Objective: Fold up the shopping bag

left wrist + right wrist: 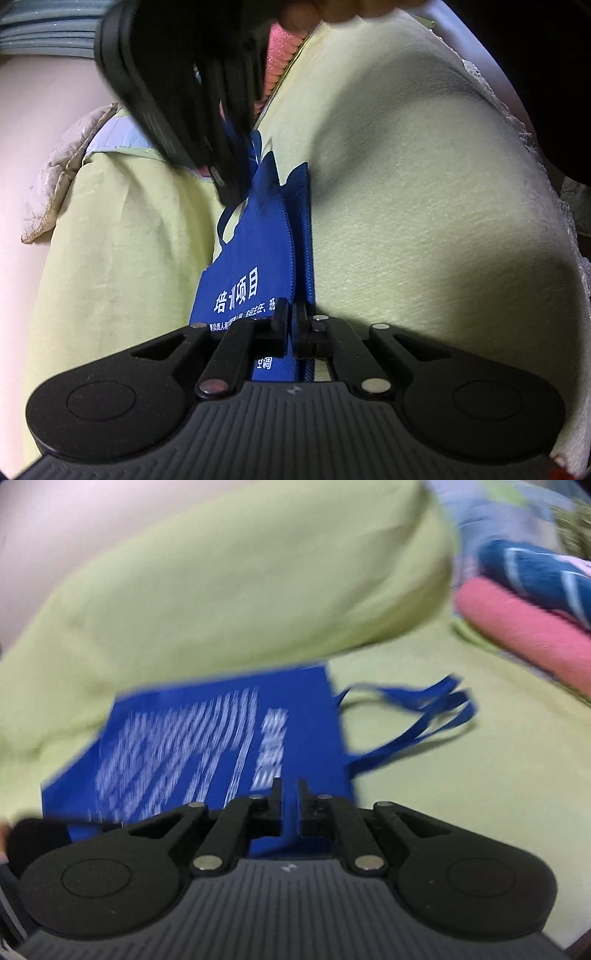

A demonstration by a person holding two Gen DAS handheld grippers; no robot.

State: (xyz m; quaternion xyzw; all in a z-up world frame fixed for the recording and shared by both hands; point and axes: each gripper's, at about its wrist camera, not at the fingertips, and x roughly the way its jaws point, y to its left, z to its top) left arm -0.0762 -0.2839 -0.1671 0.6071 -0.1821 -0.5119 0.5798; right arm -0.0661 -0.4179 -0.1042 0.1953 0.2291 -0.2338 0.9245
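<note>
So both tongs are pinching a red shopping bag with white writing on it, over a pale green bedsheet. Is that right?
Not quite: the shopping bag is blue, not red, as the right wrist view shows plainly. The rest holds: the left tongs and the right tongs each pinch its edge, it carries white writing, and it lies over a pale green bedsheet. The only reddish thing is a folded pink cloth at the side.

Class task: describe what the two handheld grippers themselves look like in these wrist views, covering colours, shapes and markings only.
Both look alike. The left gripper and the right gripper each have two short black fingers on black linkage arms with round silver pins. The arms spread into wide rounded black lobes, each with a circular recess. Between the lobes sits a grey ribbed body bearing a small pale logo. No cables show.
</note>
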